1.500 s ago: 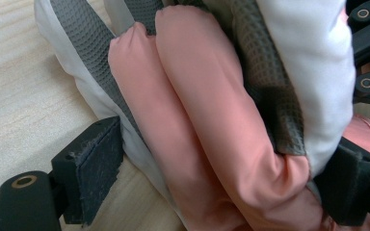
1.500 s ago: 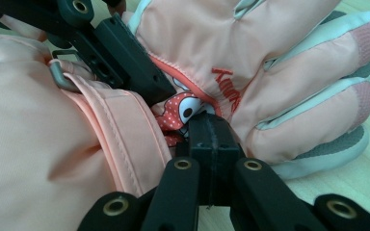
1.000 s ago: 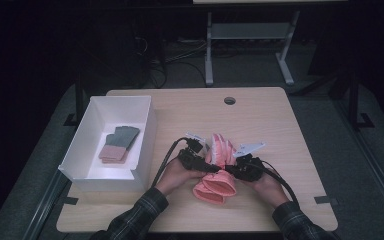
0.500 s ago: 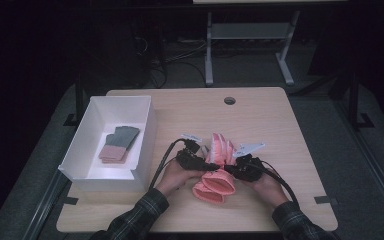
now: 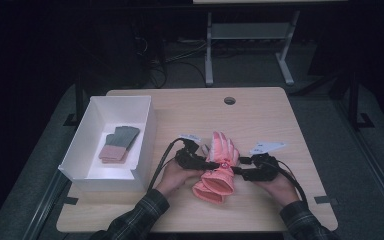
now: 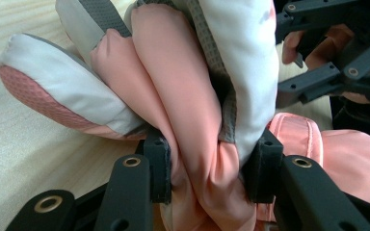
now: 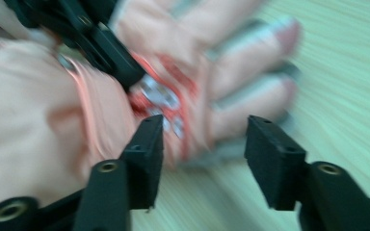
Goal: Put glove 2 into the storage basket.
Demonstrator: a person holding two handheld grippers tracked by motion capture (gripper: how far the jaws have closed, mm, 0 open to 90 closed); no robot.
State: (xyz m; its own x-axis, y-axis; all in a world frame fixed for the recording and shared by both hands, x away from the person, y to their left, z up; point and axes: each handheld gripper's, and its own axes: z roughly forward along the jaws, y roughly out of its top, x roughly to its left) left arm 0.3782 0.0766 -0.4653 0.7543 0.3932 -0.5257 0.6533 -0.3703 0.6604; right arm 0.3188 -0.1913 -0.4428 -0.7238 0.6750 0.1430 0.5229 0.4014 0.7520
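A pink padded glove (image 5: 224, 150) lies on a second pink glove (image 5: 211, 189) at the middle of the table, fingers pointing away from me. My left gripper (image 5: 214, 164) comes in from the left. Its jaws have just been closing, and its pads press on a bunched fold of the pink-and-white glove (image 6: 173, 72), as the left gripper view (image 6: 212, 163) shows. My right gripper (image 5: 241, 171) sits just right of the gloves. Its jaws have just been opening, and in the right gripper view (image 7: 204, 154) they stand apart with nothing pinched, the glove (image 7: 212, 72) lying beyond them.
A white box (image 5: 80, 155) stands at the table's left, with a folded grey-and-pink pair of gloves (image 5: 119, 143) inside. A round cable hole (image 5: 229, 100) sits near the far edge of the wooden table (image 5: 280, 115).
The right gripper has let go of the glove, opened its jaws and drawn back to the right. The left gripper stays put and has squeezed tighter on the glove.
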